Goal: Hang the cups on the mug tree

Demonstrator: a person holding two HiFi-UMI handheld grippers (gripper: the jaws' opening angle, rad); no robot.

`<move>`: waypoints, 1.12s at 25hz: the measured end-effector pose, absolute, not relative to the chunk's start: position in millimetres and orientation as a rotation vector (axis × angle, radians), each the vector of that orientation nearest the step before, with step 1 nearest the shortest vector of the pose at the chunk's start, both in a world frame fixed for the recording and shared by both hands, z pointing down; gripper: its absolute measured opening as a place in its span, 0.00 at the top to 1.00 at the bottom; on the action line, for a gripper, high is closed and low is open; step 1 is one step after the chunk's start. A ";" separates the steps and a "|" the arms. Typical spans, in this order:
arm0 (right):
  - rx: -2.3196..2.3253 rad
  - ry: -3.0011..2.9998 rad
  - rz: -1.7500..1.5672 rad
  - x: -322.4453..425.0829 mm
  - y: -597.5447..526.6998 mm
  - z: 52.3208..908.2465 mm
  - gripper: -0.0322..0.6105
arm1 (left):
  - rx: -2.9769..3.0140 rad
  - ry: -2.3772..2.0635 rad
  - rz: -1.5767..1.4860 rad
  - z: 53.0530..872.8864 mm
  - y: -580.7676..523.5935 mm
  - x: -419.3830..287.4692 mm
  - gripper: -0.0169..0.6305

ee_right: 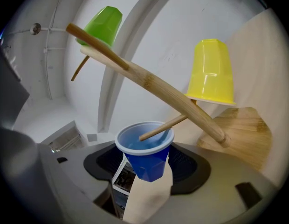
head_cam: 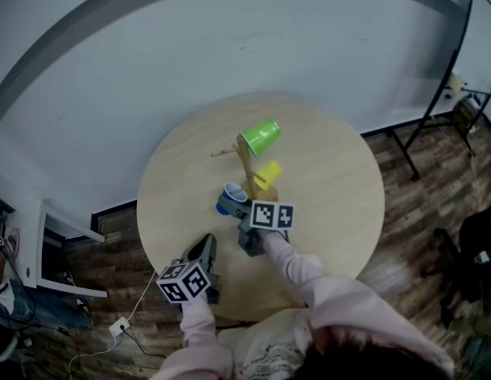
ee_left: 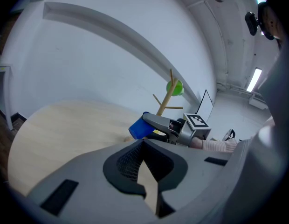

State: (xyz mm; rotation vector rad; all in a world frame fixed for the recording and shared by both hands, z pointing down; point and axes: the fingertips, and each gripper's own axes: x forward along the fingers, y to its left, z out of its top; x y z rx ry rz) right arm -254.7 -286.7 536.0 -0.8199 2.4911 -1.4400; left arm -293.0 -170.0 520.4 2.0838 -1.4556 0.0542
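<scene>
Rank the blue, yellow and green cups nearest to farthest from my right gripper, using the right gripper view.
1. Blue cup: held in the right gripper, bottom centre.
2. Yellow cup: hanging upside down, right side.
3. Green cup: upside down, high at upper left.

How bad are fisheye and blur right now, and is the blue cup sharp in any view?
Right gripper view: blue cup sharp and evenly lit, strong fisheye, dark corners. Left gripper view: blue cup small and soft, same dark rim. Head view: dim, slightly soft, straight edges curved.
</scene>
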 end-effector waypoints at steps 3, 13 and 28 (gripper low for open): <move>-0.813 2.475 -1.452 -252.2 -287.7 536.4 0.48 | 2.086 -1.457 0.058 520.2 -170.2 -291.6 0.97; -0.768 2.400 -1.510 -247.2 -291.1 536.8 0.48 | 2.098 -1.454 0.078 519.0 -173.7 -284.4 0.97; -0.684 2.278 -1.591 -238.2 -298.4 538.8 0.48 | 2.091 -1.478 0.098 521.6 -173.2 -277.1 0.97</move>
